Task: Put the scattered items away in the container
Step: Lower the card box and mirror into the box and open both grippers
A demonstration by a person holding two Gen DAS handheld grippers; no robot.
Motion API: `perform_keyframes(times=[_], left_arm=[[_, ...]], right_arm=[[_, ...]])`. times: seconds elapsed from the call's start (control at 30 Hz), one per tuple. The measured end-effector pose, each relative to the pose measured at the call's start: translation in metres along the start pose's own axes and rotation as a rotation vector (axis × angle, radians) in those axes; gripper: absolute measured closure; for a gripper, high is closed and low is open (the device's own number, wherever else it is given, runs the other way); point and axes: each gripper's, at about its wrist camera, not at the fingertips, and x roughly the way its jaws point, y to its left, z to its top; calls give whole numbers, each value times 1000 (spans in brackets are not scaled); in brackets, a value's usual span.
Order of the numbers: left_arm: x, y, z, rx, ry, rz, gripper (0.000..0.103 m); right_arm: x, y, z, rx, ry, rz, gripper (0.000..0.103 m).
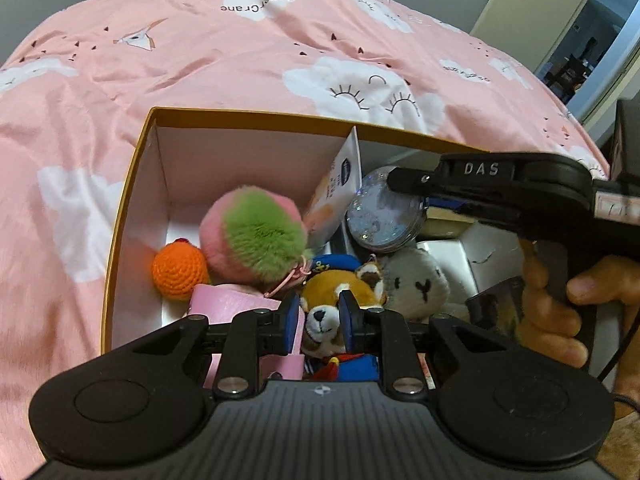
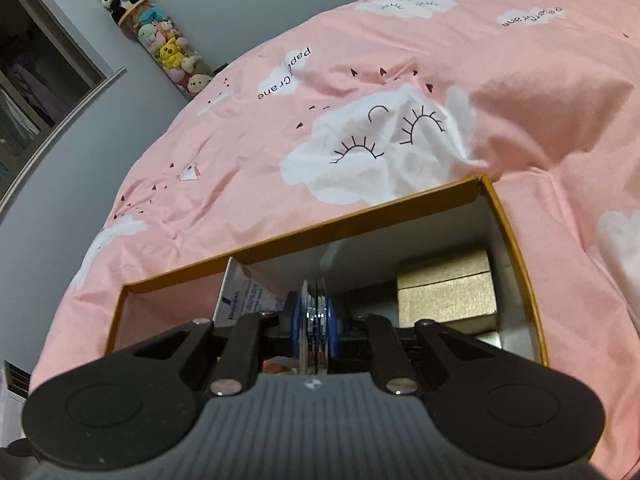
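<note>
An open box with an orange rim (image 1: 256,114) stands on the pink bedspread. My left gripper (image 1: 320,320) hangs over its near side, blue pads shut on the head of a fox plush in a sailor cap (image 1: 324,300). The plush's body hangs underneath. From the right, my right gripper (image 1: 396,180) reaches over the box, shut on a round glittery disc (image 1: 384,216). The right wrist view shows that disc edge-on (image 2: 316,320) between the pads of the right gripper (image 2: 316,328), above the box (image 2: 360,216).
Inside the box lie an orange crochet ball (image 1: 180,272), a pink-and-green pompom (image 1: 256,236), a snack packet (image 1: 336,196), a grey plush (image 1: 420,284) and a gold carton (image 2: 444,288). A person's hand (image 1: 552,312) grips the right tool. A tube of plush toys (image 2: 160,44) stands by the wall.
</note>
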Motion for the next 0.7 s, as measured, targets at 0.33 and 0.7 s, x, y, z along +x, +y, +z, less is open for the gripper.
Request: perform_keyframes(times=[0.33,0.7], left_arm=[[-4,-1,-8,-12,-19,21,79],[-12,-3,-16,-16,-31,20,79]], right_arm=[[2,6,0,-144,-8,-121,80],[1,8,-4,-189,-13,-191,79]])
